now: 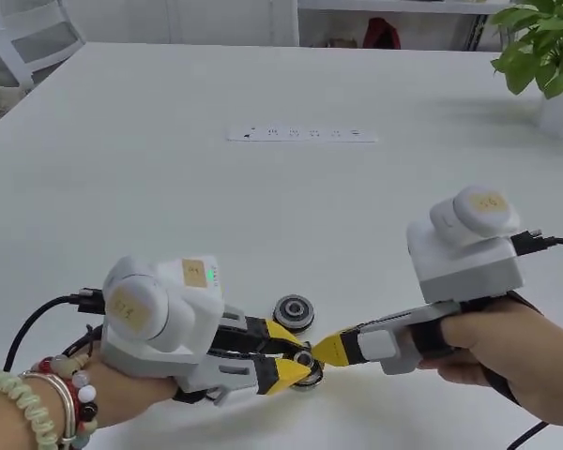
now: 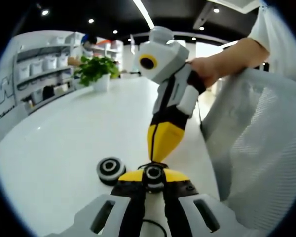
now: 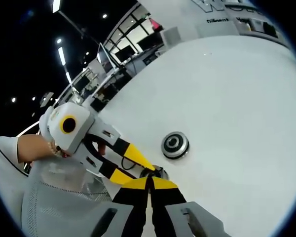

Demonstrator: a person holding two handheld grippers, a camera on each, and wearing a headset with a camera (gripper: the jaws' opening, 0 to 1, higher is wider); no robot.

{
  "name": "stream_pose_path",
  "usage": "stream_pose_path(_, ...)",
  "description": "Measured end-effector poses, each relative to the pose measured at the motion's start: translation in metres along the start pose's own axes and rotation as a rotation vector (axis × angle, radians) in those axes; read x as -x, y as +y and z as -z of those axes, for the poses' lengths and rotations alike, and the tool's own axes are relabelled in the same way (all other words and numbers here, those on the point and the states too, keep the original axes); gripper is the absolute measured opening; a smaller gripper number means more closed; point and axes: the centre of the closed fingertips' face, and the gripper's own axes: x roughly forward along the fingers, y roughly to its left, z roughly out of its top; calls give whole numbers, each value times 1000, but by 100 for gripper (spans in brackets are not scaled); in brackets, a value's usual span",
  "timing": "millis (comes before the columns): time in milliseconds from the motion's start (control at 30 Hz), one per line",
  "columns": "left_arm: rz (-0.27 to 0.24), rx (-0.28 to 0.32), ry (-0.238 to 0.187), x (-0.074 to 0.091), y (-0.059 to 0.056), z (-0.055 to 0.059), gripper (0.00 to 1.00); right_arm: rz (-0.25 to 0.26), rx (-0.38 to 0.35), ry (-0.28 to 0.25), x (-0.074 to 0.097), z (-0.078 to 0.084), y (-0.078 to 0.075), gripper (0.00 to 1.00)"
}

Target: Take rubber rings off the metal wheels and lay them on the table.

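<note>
head view, left gripper (image 1: 293, 357): jaws are clamped on the held wheel (image 1: 306, 360), judged so it is braced against the pull.
head view, right gripper (image 1: 323, 350): set opposite, with tips pressed together at the held wheel's rim. Whether a ring is caught cannot be told.
head view, spare wheel (image 1: 293, 312): lying flat on the table (image 1: 263, 206) just beyond the held wheel. Its black ring (image 1: 279, 317) is on and the metal hub is bare.
left gripper view, held wheel (image 2: 154, 174): pinched between the view's own yellow tips, a dark band round a shiny hub. The right gripper's (image 2: 163, 148) tips are closed and touch its far edge.
left gripper view, spare wheel (image 2: 111, 168): just beside the held wheel, untouched.
right gripper view, own jaws: closed to a slit and aimed at the held wheel (image 3: 160, 173), which is partly hidden by the left gripper's (image 3: 140, 165) tips.
step, judged: the ring is being picked at. No loose ring is seen near the held wheel.
</note>
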Motion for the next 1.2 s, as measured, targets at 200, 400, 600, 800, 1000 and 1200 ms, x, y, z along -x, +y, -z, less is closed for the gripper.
stream_pose_path(200, 0, -1, 0, 0, 0, 0, 14, -18, -1, -7, 0, -2, 4, 0)
stream_pose_path(400, -1, 0, 0, 0, 0, 0, 14, -25, -14, -10, 1, -3, 5, 0)
stream_pose_path(600, -1, 0, 0, 0, 0, 0, 14, -36, -35, -17, 1, -4, 7, 0)
stream_pose_path(800, -1, 0, 0, 0, 0, 0, 14, -51, -54, -29, 3, -6, 8, 0)
stream_pose_path(1000, -2, 3, -2, 0, 0, 0, 14, -83, -105, -49, 3, -9, 12, 0)
stream_pose_path(1200, -3, 5, -4, 0, 0, 0, 14, -93, -170, -54, 3, -7, 8, 0)
